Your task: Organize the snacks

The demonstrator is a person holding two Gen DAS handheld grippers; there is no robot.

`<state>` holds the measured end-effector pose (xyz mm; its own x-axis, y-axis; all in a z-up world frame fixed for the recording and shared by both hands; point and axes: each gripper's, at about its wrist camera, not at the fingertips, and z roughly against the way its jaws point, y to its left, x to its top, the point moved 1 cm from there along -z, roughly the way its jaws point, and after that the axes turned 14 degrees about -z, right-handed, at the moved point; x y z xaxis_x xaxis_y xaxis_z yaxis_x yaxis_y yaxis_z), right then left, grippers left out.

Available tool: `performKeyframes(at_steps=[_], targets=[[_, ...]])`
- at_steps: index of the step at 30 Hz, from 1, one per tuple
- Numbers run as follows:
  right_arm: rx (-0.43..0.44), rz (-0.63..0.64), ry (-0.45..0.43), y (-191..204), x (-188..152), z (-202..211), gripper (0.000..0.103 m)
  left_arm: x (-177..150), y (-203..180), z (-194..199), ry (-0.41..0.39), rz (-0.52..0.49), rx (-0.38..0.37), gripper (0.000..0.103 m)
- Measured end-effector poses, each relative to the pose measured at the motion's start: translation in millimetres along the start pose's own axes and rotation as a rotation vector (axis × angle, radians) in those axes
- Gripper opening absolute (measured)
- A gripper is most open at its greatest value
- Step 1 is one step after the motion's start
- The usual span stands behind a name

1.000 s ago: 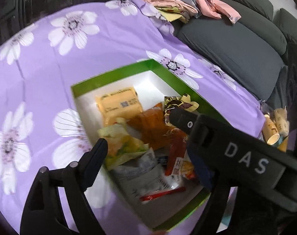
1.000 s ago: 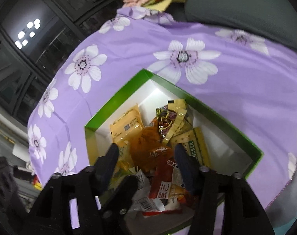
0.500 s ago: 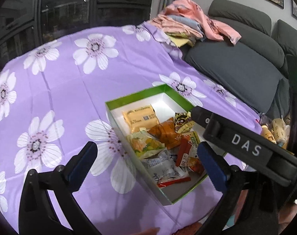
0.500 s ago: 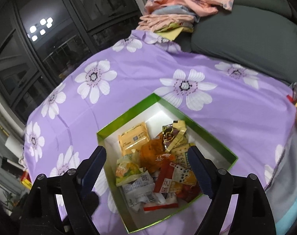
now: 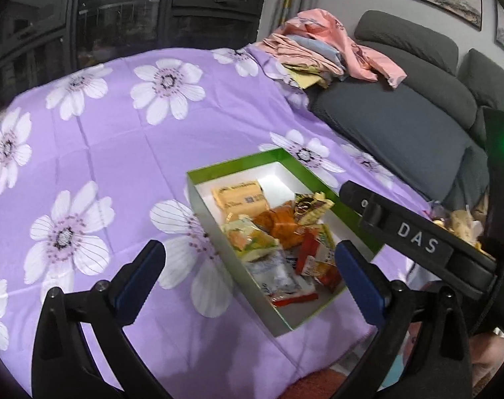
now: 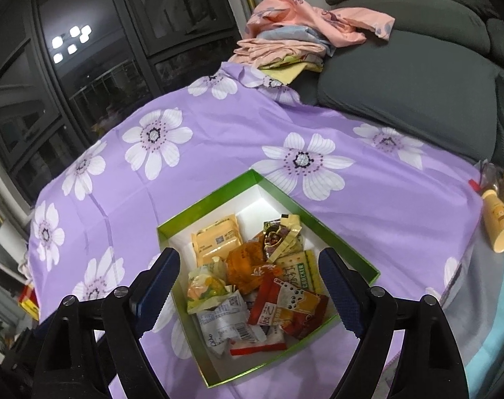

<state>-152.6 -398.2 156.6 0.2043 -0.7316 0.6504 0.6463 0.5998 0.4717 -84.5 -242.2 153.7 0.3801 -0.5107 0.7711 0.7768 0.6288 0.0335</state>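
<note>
A green box with a white inside (image 5: 238, 164) (image 6: 205, 207) lies on the purple flowered cloth, holding several snack packets: a yellow one (image 6: 217, 237), an orange one (image 6: 247, 267), red ones (image 6: 286, 307) and a white crumpled one (image 6: 228, 324). My left gripper (image 5: 248, 262) hangs open above the box's near-left side, nothing between its fingers. My right gripper (image 6: 248, 281) is also open, raised above the packets and touching none. The right gripper's black body marked DAS (image 5: 418, 241) crosses the left wrist view at the right.
The purple cloth (image 5: 119, 153) covers a table beside a grey sofa (image 5: 401, 126) with a pile of folded clothes (image 6: 301, 43). A yellow bottle (image 6: 499, 224) and more items lie at the table's right edge. Dark windows stand behind.
Both grippers have risen and pulled back from inside the box, and both have opened wider. The packets stay in the box.
</note>
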Motion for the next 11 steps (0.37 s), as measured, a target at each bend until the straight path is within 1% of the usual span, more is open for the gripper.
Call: performKeyframes(at_steps=[7, 11], targets=[[-0.016, 0.008, 0.007, 1.5, -1.0, -4.7, 0.086, -0.9, -0.6, 0.2, -0.001, 0.001, 0.001, 0.102], [-0.003, 0.03, 0.007, 6.4, -3.7, -4.0, 0.086, -5.1, 3.0, 2.1, 0.002, 0.004, 0.008, 0.102]])
